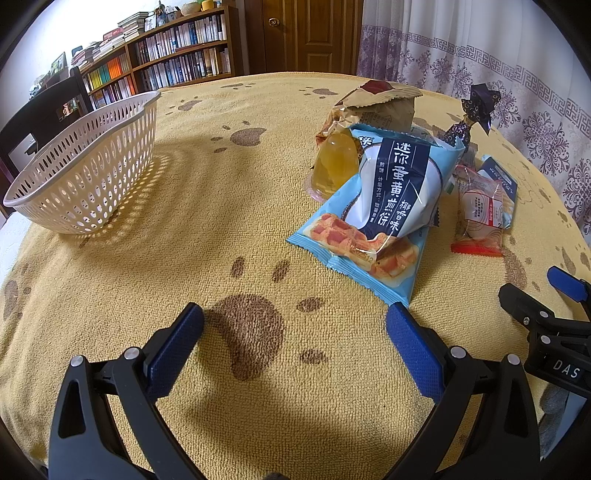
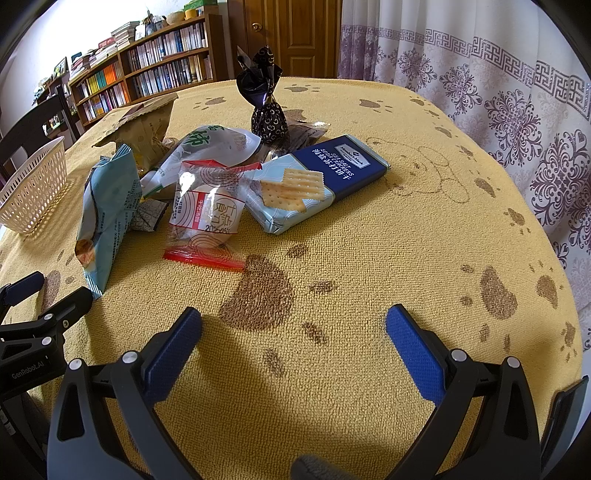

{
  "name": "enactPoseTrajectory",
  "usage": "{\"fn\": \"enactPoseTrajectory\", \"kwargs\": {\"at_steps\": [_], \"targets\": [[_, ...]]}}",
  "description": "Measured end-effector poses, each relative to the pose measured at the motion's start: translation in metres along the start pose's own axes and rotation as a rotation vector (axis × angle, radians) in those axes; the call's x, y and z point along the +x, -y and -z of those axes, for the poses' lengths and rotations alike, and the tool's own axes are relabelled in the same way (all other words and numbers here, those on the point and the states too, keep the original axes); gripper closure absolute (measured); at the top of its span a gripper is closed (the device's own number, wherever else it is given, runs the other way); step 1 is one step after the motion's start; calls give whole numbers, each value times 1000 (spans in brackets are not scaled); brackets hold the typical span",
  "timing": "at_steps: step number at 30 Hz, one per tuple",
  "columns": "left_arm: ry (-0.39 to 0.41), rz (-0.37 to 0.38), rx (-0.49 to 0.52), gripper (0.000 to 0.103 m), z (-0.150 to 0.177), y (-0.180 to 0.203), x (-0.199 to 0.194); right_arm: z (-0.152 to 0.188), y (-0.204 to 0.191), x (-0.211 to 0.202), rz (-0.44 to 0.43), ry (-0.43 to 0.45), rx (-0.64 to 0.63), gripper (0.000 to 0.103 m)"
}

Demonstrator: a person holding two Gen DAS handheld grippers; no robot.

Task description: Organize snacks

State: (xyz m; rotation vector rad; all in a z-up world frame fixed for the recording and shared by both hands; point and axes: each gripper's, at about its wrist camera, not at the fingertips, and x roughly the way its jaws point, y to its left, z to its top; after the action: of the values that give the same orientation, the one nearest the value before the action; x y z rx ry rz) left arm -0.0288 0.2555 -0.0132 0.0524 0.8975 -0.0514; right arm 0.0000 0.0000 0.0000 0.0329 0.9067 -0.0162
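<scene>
On the tabletop, L wrist view: white basket (image 1: 85, 166) at far left, looks empty; snack pile well apart to the right.
L gripper (image 1: 295, 332): fingers spread wide, grasping nothing, low over the yellow paw-print cloth (image 1: 221, 221).
Nearest snack: blue egg-roll bag (image 1: 376, 221) just ahead-right of the L fingers; jelly cup (image 1: 334, 162) and brown wrapper (image 1: 373, 103) behind it.
R gripper (image 1: 554, 314): seen at right edge, near the pile.
R wrist view: R fingers spread too, empty, over bare cloth.
Pile from here: cracker pack (image 2: 317, 181), clear red-edged packet (image 2: 207, 214) leaning on it, dark foil candy (image 2: 267, 118) upright behind, green-white bag (image 2: 207, 147) in the middle.
Progress: prob. the very start; nothing visible in basket, all snacks left to move.
Next (guess): L takes the blue bag, closest to basket side.
Room: bookshelf (image 2: 147, 62) at back-left, wooden door (image 2: 284, 33), patterned curtain (image 2: 480, 74) at right.
</scene>
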Motion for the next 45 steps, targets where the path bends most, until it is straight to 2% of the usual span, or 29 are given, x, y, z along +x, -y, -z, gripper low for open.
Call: {"fn": "enactPoseTrajectory", "kwargs": {"at_steps": [25,33,45], "targets": [[-3,0,3,3,1,0,1,0,0,0,0,0,0,5],[-50,30,40,3,-6,1,9,0,0,0,0,-1,0,5],[-27,31,43,2,-3,1,8,0,-2,0,2,-5,-3,5]]}}
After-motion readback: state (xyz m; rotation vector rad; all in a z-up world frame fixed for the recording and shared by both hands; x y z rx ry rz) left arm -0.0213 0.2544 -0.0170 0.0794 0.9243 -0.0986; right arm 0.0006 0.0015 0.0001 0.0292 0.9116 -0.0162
